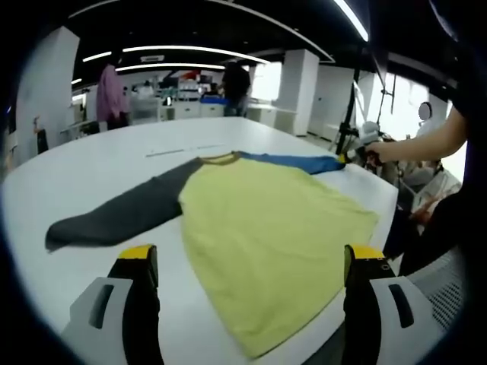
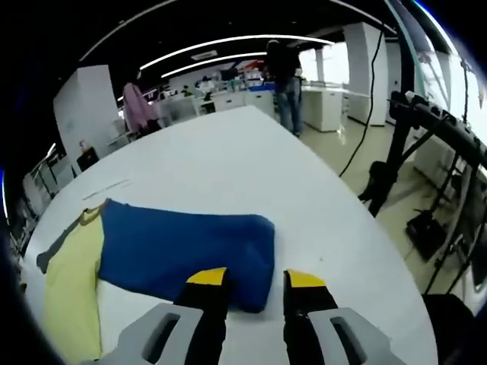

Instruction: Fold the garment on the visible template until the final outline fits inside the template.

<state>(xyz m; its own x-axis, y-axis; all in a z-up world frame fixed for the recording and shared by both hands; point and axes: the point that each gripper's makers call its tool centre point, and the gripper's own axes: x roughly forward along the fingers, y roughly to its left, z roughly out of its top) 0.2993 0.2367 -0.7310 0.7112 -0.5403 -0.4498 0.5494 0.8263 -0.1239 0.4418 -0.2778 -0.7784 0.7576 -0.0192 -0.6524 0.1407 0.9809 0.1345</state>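
A long-sleeved shirt lies flat on the white table (image 1: pixel 91 163), neck away from me in the left gripper view. Its body is yellow (image 1: pixel 266 220), one sleeve is dark grey (image 1: pixel 122 213) and the other is blue (image 1: pixel 293 161). My left gripper (image 1: pixel 251 262) is open at the shirt's hem, jaws wide apart and nothing between them. In the right gripper view the blue sleeve (image 2: pixel 183 247) stretches across the table, and its end reaches in between the jaws of my right gripper (image 2: pixel 255 281). They stand a narrow gap apart, with the fabric flat on the table. The right gripper (image 1: pixel 358 156) also appears at the sleeve's tip.
Faint marks (image 1: pixel 175 150) lie on the table beyond the collar. The table's right edge (image 2: pixel 380 251) runs close to the blue sleeve's end, with stands and cables (image 2: pixel 396 152) on the floor past it. People (image 1: pixel 112 95) stand at benches far behind.
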